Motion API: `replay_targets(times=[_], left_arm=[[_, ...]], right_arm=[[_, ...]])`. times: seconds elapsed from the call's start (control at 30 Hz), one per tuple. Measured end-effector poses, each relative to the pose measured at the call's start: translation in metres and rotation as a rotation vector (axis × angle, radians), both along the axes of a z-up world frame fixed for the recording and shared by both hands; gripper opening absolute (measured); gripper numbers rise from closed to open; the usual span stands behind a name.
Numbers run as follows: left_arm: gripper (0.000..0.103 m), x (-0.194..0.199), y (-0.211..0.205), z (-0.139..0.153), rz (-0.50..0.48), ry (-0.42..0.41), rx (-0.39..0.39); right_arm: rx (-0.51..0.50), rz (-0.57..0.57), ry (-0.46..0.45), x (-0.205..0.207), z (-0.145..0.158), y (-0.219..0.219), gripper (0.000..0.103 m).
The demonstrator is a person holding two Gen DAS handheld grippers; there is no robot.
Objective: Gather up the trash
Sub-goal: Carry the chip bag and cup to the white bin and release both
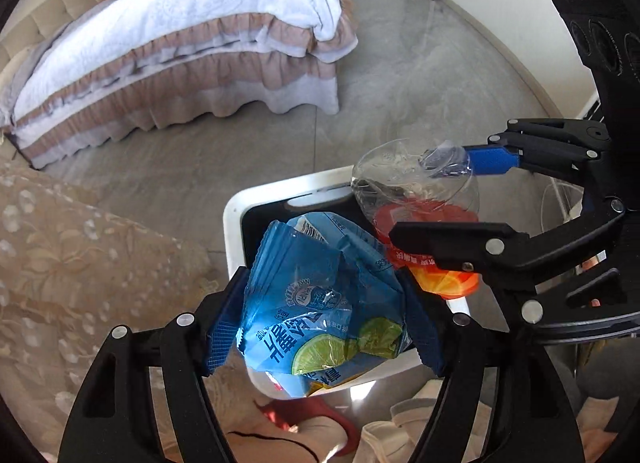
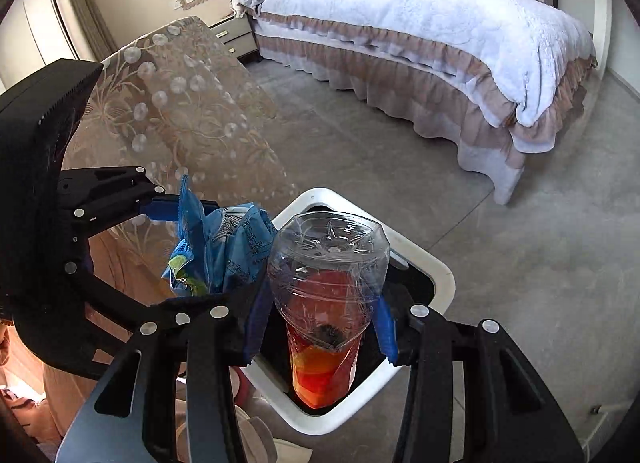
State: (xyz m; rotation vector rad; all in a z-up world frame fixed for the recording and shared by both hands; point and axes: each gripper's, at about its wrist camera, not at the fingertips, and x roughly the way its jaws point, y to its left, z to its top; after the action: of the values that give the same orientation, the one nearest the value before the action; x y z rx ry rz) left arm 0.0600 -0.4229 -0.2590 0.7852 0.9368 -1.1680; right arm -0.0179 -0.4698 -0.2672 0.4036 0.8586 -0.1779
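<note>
My left gripper [image 1: 322,323] is shut on a crumpled blue snack wrapper [image 1: 320,303] with lime pictures and holds it over the white trash bin [image 1: 234,215]. My right gripper [image 2: 320,327] is shut on a crushed clear plastic bottle [image 2: 326,283] with an orange-red label, held bottom-up above the same bin [image 2: 440,275]. In the left wrist view the bottle [image 1: 416,191] and right gripper [image 1: 448,199] hang just right of the wrapper. In the right wrist view the wrapper [image 2: 224,247] and left gripper [image 2: 188,255] sit left of the bottle.
The bin has a white rim and a dark inside and stands on grey floor. A beige floral sofa [image 2: 180,103] is left of it. A bed [image 2: 420,35] with white cover and ruffled skirt stands beyond. Clothes and a red item [image 1: 312,415] lie below.
</note>
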Motion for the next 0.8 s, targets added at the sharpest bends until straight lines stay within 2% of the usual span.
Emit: replay_targets(times=[0.03,0.07,0.1,0.3,0.47,0.63,0.8], left_arm=[[0.082,-0.003,0.000,-0.004,-0.013,0.004,0.014],[0.095,-0.005,0.000,-0.005,-0.025,0.005,0.018],[0.098,-0.007,0.002,-0.004,-0.033,0.001,0.011],[0.098,-0.013,0.002,0.005,-0.035,0.015,-0.009],[0.098,-0.015,0.007,0.020,-0.031,-0.025,-0.038],[0.098,-0.016,0.019,0.045,-0.001,-0.079,-0.084],[0.098,-0.010,0.038,0.078,0.074,-0.131,-0.151]], right_arm=[[0.012,-0.022,-0.003,-0.003,-0.001,-0.004,0.101],[0.020,-0.041,0.006,-0.005,-0.004,-0.008,0.099],[0.027,-0.049,0.023,-0.006,-0.006,-0.011,0.099],[-0.042,-0.055,0.034,-0.011,0.001,-0.009,0.099],[-0.073,-0.051,-0.009,-0.011,0.018,-0.007,0.099],[-0.092,-0.038,-0.071,-0.009,0.045,-0.001,0.099],[-0.127,-0.004,-0.143,-0.005,0.077,0.012,0.099]])
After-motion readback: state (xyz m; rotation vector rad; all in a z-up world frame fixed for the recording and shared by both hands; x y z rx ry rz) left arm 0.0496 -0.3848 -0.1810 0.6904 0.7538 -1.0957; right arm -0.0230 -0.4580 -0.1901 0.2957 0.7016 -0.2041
